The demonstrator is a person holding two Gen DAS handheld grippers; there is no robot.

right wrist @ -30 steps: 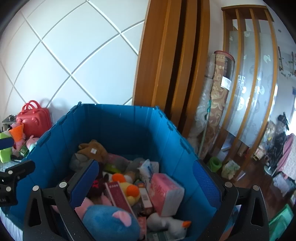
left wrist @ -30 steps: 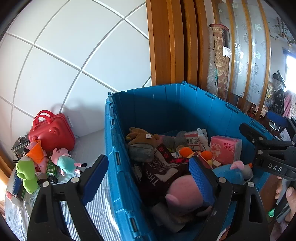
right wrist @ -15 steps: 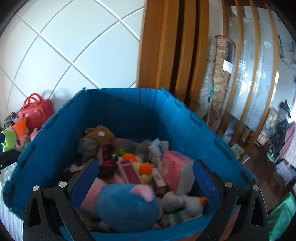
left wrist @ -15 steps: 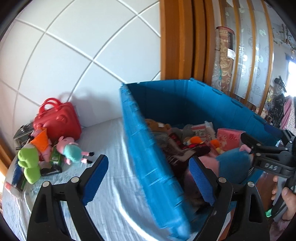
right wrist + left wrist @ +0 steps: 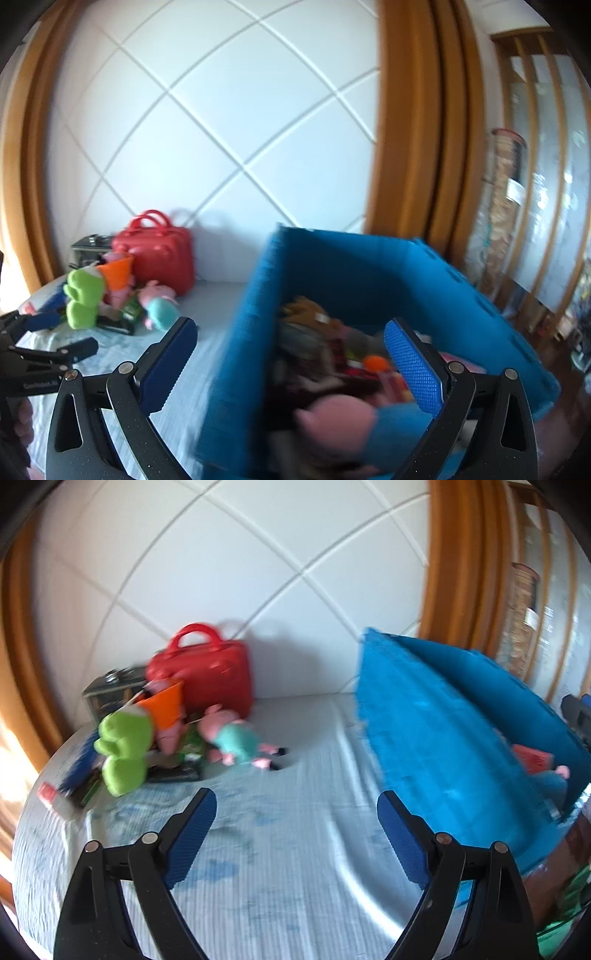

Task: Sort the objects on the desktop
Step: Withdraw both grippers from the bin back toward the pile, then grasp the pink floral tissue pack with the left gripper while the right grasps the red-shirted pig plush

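I count one blue crate (image 5: 373, 280), one red case (image 5: 210, 675), one green plush (image 5: 123, 744), one pig plush in a teal dress (image 5: 234, 736), and one dark tin box (image 5: 110, 692) behind them, all on a pale striped cloth (image 5: 280, 849). From my left camera the loose toys cluster at about ten o'clock and the crate sits at about three o'clock.

My left gripper (image 5: 297, 829) has its jaws spread wide with nothing between the two blue pads, only bare cloth below. My right gripper (image 5: 290, 360) is likewise spread wide and empty, its left pad over the cloth and its right pad over the crate's interior.

Both views are smeared. An orange piece (image 5: 166, 701) with something pink under it leans against the red case, and I cannot tell what it is. Flat dark and green packets (image 5: 184, 755) lie under the plush toys, their number unclear. A red-and-blue item at the cloth's nine o'clock edge is partly cut off.

Inside the crate I make out a brown plush (image 5: 306, 312) toward the back, a pink and blue plush (image 5: 354, 421) at the near side, something orange (image 5: 375, 362) and dark fabric in between; the rest is too blurred to count.
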